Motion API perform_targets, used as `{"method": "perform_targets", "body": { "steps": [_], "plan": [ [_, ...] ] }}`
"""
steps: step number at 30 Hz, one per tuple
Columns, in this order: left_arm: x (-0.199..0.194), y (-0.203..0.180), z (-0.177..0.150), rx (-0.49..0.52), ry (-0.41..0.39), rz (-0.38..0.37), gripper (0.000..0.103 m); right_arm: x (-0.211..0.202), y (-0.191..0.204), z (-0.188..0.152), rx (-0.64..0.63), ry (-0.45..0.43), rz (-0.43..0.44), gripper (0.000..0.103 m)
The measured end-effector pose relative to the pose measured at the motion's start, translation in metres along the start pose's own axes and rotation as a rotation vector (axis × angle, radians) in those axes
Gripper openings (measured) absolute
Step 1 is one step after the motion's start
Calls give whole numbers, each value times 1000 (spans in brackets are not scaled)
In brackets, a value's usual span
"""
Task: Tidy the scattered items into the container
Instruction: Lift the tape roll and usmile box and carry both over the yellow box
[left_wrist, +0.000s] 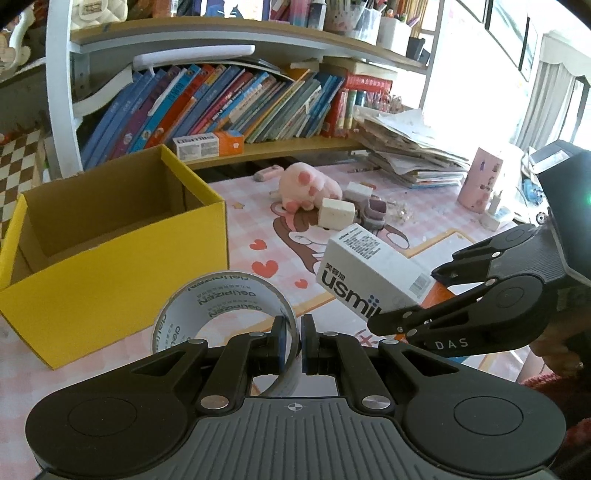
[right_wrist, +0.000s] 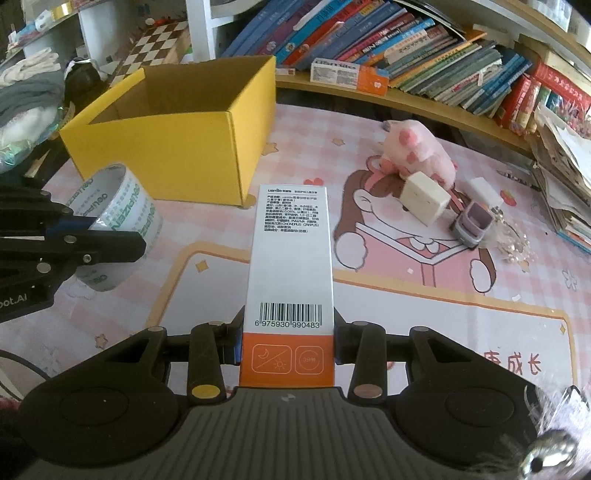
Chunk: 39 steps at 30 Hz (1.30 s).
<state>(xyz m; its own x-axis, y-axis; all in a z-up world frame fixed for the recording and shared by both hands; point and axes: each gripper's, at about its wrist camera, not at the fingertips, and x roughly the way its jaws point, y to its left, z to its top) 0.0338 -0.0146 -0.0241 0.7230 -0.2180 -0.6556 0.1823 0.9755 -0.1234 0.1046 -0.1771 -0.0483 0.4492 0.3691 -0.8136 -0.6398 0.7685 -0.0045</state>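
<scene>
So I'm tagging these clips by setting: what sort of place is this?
Most likely a child's study desk at home: a shelf packed with picture books, pencil cups above it, and a pink cartoon desk mat with a plush toy on it.

"usmile" and barcode number 6 975930 990483 on the white-and-orange carton (right_wrist: 290, 280), "deli" repeated around the clear tape roll (left_wrist: 225, 325), "DAS" on the right gripper (left_wrist: 400, 295) at frame right, "成长" on the table mat (right_wrist: 513, 363)
</scene>
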Motion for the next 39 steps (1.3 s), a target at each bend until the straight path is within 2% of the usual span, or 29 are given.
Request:
{"method": "perform_targets", "body": {
  "steps": [20,39],
  "plan": [
    [-45,53,-23,-61,-50,27,6,-1,71,22,-93,-18,46,38],
    [-64,87,-26,-112,-103,42,7,-1,115,48,-179,-60,92,38]
  ]
}}
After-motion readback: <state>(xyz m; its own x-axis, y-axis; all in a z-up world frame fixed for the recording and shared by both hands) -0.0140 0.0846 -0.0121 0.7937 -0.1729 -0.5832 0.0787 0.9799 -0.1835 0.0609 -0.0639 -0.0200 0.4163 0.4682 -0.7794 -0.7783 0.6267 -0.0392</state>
